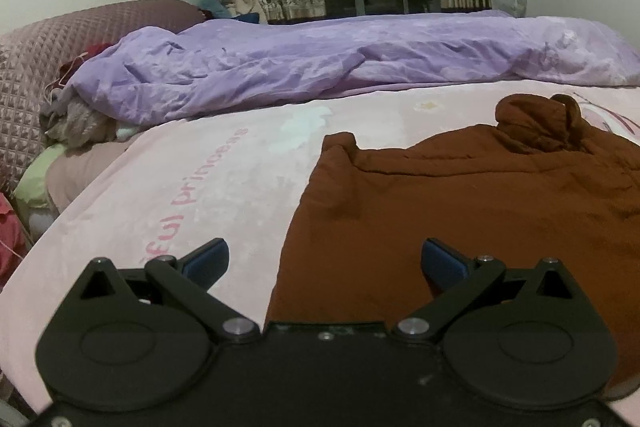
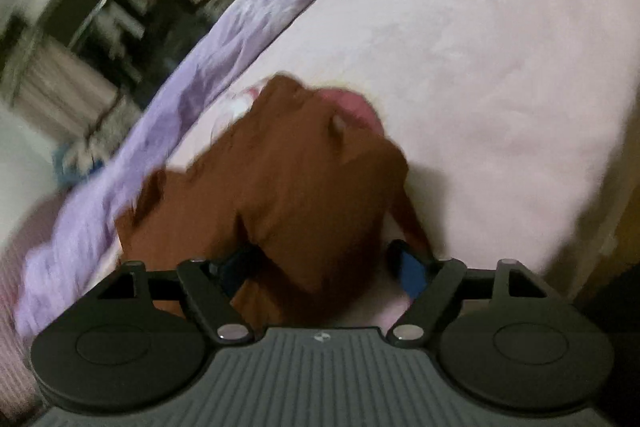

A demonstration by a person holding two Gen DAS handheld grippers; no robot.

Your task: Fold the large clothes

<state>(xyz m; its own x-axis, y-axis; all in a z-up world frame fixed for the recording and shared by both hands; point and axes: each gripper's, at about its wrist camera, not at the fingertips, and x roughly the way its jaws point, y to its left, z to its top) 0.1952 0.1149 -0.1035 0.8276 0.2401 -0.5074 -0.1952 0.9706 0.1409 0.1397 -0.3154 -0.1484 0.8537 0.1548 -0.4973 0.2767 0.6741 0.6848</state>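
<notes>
Left wrist view: the left gripper (image 1: 325, 259) has its jaws spread wide with nothing between them, hovering over the near left edge of the brown garment (image 1: 460, 211), which lies flat on the pink blanket (image 1: 200, 187) of the bed, with a purple duvet (image 1: 320, 63) bunched along the far side. Right wrist view (blurred): the right gripper (image 2: 326, 267) also has its jaws wide, brown garment (image 2: 280, 179) cloth lying loose between them on the pink blanket (image 2: 500, 87), with no pad visibly pressing it.
</notes>
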